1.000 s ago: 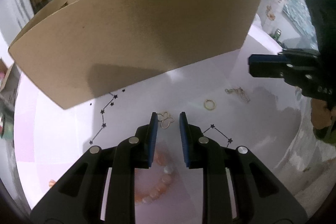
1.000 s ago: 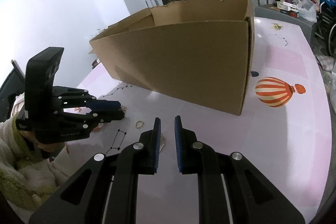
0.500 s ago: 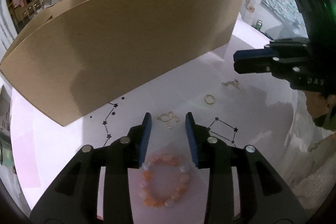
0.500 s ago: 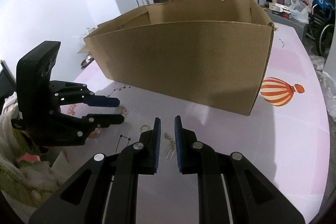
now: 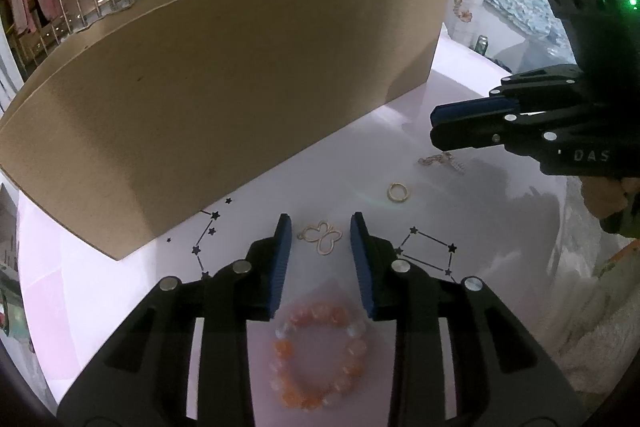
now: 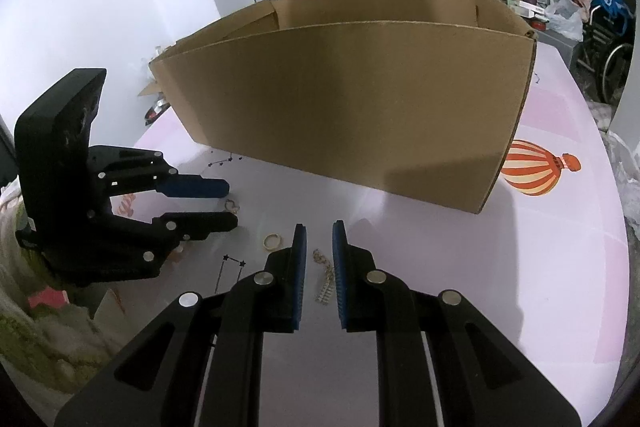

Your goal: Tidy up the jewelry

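A big open cardboard box (image 6: 360,99) stands at the far side of the pink worktop (image 6: 540,287); its inside is hidden. The left tool (image 5: 318,239) is closing, a butterfly pendant (image 5: 322,237) between its fingers, untouched. The right tool (image 6: 319,247) is slightly open above a chain (image 6: 326,277). A gold ring (image 5: 397,191) lies between them.

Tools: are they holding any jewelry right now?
Left tool: closing, butterfly charm between its jaws, untouched.
Right tool: open, chain between its jaws, untouched.
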{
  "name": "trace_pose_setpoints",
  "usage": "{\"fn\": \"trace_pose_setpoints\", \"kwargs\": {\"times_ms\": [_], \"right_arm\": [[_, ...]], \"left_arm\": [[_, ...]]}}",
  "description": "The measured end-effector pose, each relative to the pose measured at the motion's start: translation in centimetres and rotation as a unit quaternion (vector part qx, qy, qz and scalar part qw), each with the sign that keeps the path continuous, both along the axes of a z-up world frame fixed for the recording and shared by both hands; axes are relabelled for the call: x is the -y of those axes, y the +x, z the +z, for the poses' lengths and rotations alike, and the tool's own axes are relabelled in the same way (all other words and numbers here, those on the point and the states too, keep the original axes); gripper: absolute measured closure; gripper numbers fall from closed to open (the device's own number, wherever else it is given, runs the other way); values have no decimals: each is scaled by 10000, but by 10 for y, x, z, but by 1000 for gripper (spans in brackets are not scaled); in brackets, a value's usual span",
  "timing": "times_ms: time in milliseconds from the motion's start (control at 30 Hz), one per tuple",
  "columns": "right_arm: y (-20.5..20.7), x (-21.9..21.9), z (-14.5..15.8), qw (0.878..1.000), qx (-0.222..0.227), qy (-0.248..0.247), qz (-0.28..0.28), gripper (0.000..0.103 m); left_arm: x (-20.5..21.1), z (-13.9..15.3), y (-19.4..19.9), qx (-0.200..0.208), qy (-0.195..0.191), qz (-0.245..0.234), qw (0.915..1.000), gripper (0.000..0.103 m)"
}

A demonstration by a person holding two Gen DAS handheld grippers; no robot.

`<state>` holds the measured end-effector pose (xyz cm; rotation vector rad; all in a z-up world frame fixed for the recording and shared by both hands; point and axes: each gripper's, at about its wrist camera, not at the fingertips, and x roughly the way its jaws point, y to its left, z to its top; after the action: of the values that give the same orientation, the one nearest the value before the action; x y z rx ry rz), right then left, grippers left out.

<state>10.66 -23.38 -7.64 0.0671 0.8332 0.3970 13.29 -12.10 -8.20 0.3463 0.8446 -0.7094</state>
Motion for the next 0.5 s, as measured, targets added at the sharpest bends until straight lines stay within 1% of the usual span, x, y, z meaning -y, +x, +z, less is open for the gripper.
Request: {"fn": "trace_pose_setpoints", "kwargs": {"times_ms": [167,400,500], "right_arm": [[1,-1,1,10000,8,-21,-6,89],[0,-2,1,10000,41,-53,-15,89],[-1,-1,2,10000,56,-62,-21,89]], "left_arm": [[2,0,0,3,35,-68,10000,84],[5,2,-1,49,87,-14,9999,84],[4,2,-1,40,50,8,10000,84]]}}
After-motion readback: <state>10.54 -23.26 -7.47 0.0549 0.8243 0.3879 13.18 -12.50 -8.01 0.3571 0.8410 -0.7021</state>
